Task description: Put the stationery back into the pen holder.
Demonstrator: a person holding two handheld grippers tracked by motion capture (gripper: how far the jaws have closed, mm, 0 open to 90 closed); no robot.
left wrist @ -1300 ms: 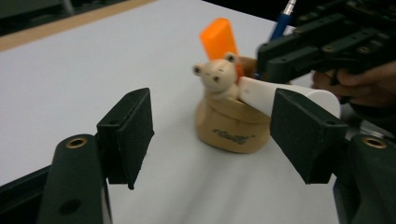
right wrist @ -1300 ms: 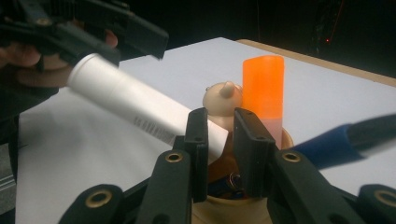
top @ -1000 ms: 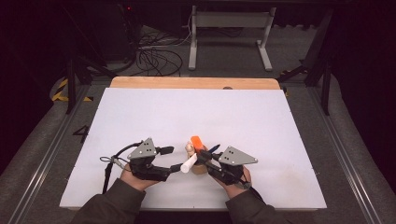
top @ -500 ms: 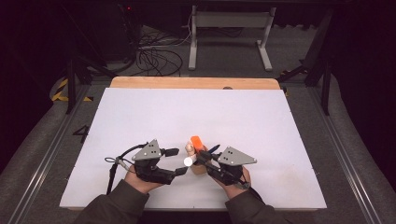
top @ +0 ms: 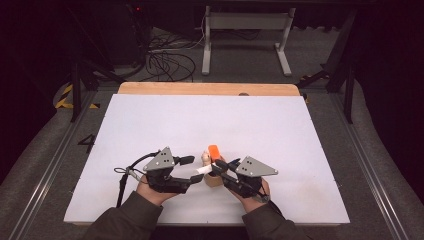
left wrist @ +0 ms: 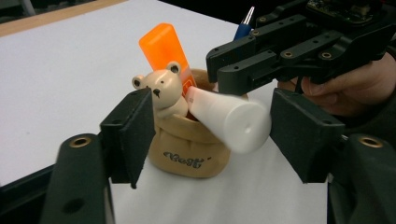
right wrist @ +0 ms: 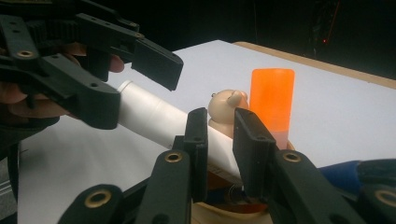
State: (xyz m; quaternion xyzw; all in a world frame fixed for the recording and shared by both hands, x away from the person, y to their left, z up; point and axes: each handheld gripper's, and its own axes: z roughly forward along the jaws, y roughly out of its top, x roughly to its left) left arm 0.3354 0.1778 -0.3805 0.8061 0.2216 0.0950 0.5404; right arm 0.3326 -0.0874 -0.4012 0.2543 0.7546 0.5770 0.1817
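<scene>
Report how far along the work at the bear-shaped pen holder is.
Done: the orange marker and a blue pen stand in the bear holder. In hand: the white tube leans out of the holder, the left gripper open around its end, the right gripper at its lower part. Left: settling or removing the tube.

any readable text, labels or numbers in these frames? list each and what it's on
"4": dark mark on the grey floor left of the table, high view.
Dark cursive print on the front of the tan bear holder, left gripper view: too stylised and blurred to read.
Orange tube and white tube: no text visible.
</scene>
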